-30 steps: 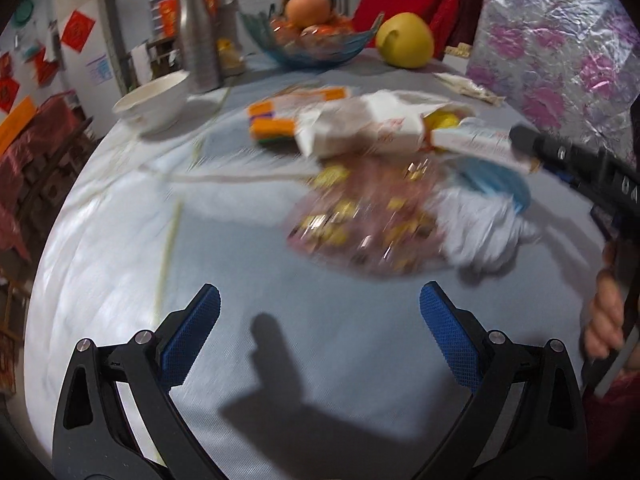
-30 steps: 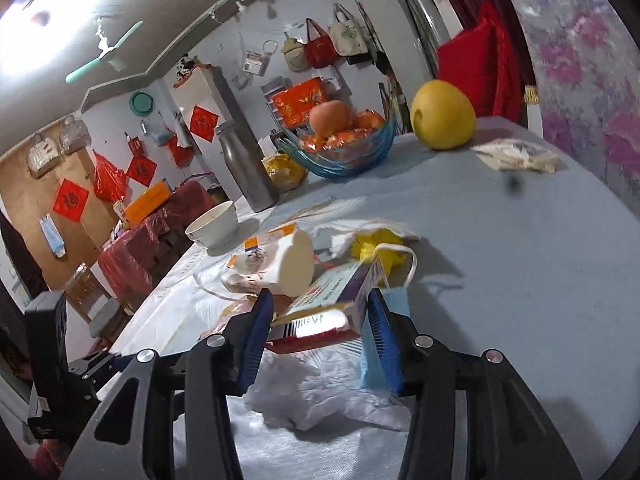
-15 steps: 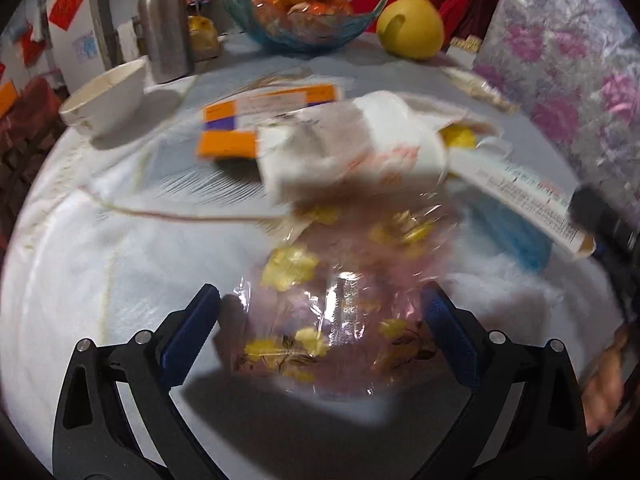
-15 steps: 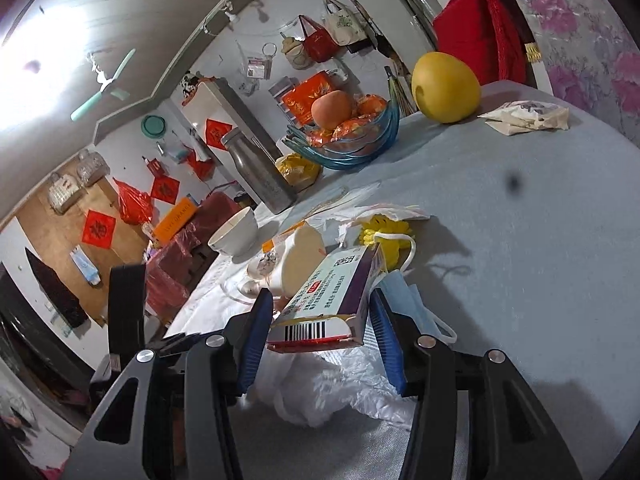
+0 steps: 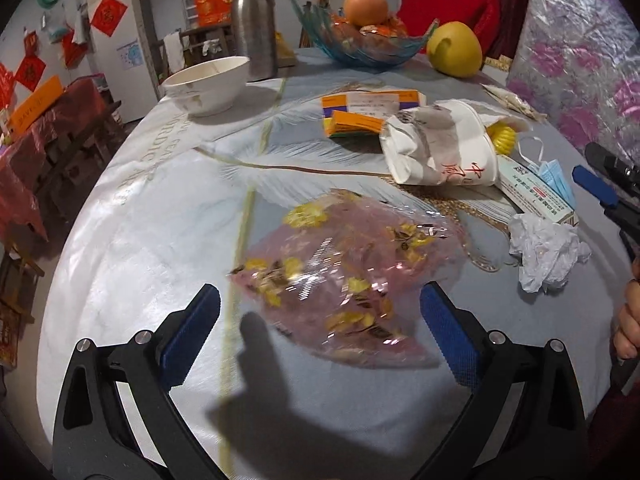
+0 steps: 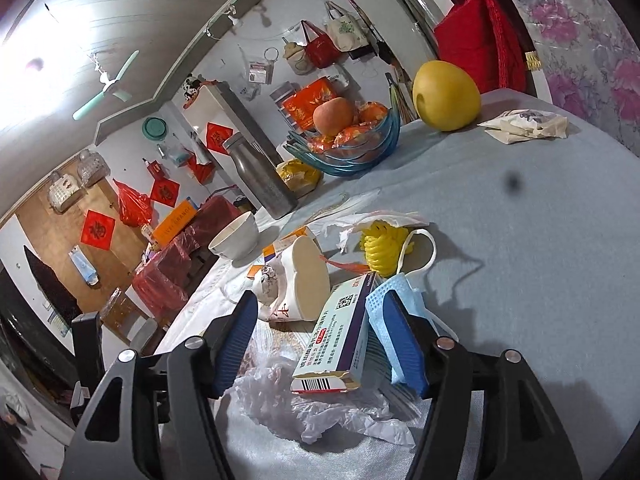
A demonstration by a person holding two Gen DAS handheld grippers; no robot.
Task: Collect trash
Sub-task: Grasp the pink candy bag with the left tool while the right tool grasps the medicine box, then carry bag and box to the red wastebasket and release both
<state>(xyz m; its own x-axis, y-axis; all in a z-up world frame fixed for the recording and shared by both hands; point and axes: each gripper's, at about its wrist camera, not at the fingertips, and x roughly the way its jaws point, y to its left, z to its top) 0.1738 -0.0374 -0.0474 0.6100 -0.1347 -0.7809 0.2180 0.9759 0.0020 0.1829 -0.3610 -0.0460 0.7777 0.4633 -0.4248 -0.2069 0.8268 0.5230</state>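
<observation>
Trash heaped near the table's (image 5: pixel 152 216) right side. Medicine carton (image 6: pixel 340 336) lying tilted between the right gripper's (image 6: pixel 320 344) blue pads, barcode end toward the camera; left pad clear of it, right side hard to judge but apparently no longer pressed. Jaws just been opening, standing apart, carton loose between them and resting on crumpled white plastic (image 6: pixel 320 408). Blue face mask (image 6: pixel 396 312) draped against the right pad, its ear loop arching over a yellow coiled item (image 6: pixel 382 250). Crushed paper cup (image 6: pixel 294 280) on its side just beyond the carton.

From the left wrist view: pink transparent wrapper (image 5: pixel 352 276) with yellow flecks flat on the cloth, directly ahead of the left gripper (image 5: pixel 320 336), near edge lying between the spread fingers. Jaws wide open, nothing clasped, pads off the wrapper. Orange-and-white boxes (image 5: pixel 364 114) behind the cup. White bowl (image 5: pixel 208 84), steel flask (image 5: pixel 254 20), glass fruit bowl (image 5: pixel 364 46) and yellow pomelo (image 5: pixel 454 50) along the far edge. Folded wrapper (image 6: pixel 524 124) well apart at the right.
</observation>
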